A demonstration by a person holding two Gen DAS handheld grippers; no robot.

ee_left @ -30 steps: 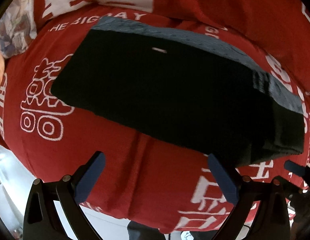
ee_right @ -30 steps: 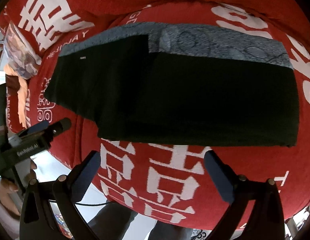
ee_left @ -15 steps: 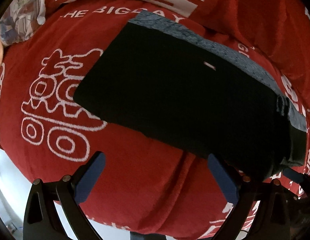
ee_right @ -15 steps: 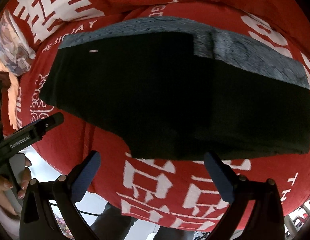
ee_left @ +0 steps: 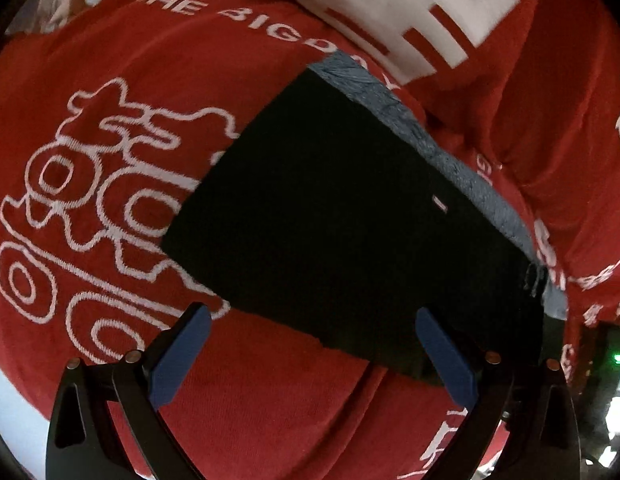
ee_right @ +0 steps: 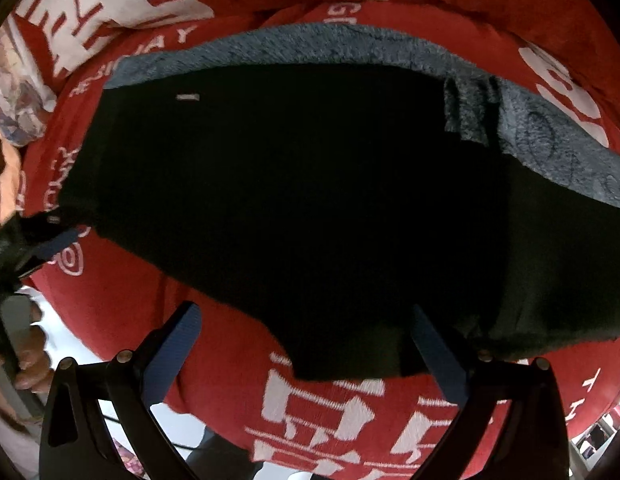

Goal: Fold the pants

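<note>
Black pants (ee_left: 350, 232) lie folded flat on a red blanket, with a strip of grey-blue fleece lining (ee_left: 430, 140) showing along their far edge. In the right wrist view the same pants (ee_right: 310, 208) fill the middle, lining (ee_right: 550, 148) at the upper right. My left gripper (ee_left: 314, 344) hangs open just above the pants' near edge, nothing between its blue pads. My right gripper (ee_right: 306, 344) is open too, over the near edge of the pants. The left gripper (ee_right: 50, 240) shows at the left of the right wrist view, beside the pants' left end.
The red blanket (ee_left: 110, 80) with white characters and drawings covers the whole surface and rises in a fold at the back. A patterned cloth (ee_right: 14, 92) lies at the far left. A person's hand (ee_right: 26, 356) holds the left gripper's handle. The blanket's near edge drops to a pale floor.
Both grippers have moved closer to the pants and down toward their near edge; the left one has swung toward the pants' left end. Both stay open. The pants have not moved.
</note>
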